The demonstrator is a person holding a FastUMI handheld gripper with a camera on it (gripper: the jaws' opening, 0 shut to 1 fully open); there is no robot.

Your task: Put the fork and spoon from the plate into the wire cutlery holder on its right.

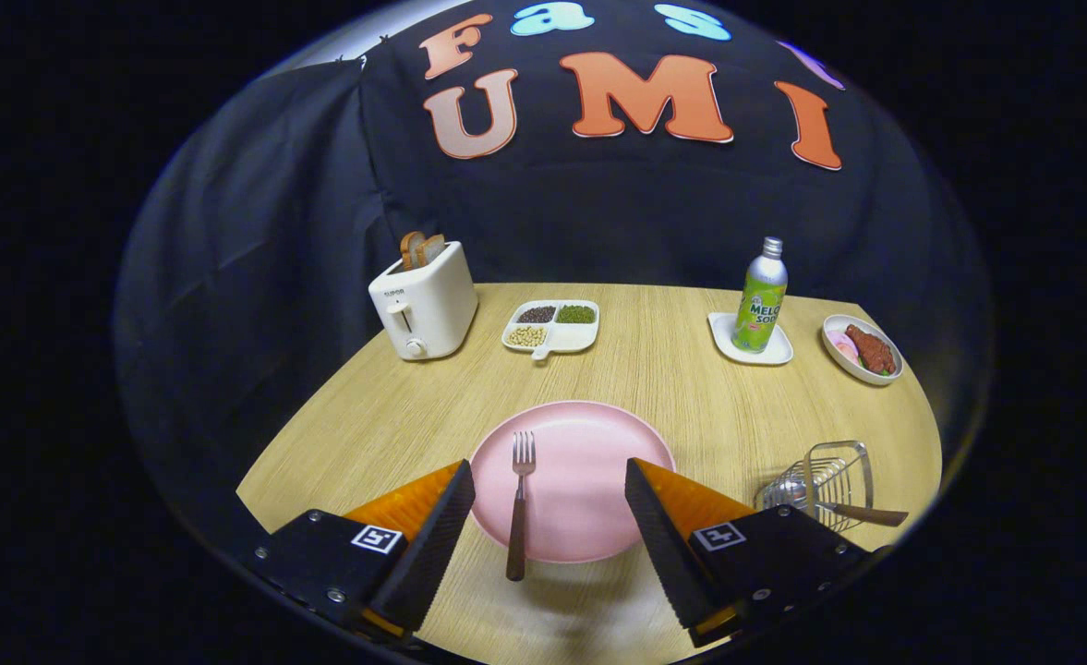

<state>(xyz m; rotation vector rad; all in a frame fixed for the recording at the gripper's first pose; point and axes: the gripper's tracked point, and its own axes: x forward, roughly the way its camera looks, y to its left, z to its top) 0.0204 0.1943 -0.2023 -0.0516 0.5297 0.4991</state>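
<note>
- My claw (550, 503) is spread wide open at the bottom of the frame, gripping nothing, over the near edge of the bench (368, 425).
- The fork (518, 503) lies between the fingers, tines on the pink plate (589, 462), handle overhanging its near rim.
- The wire cutlery holder (834, 480) lies at lower right, beside the plate; the spoon (820, 503) is already in it, its brown handle sticking out rightwards.
- Upper left: a toaster (423, 300).

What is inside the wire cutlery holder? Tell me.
A spoon lies in the wire cutlery holder, bowl inside, wooden handle sticking out. The open gripper partly covers its near side. The fork is still on the pink plate.
</note>
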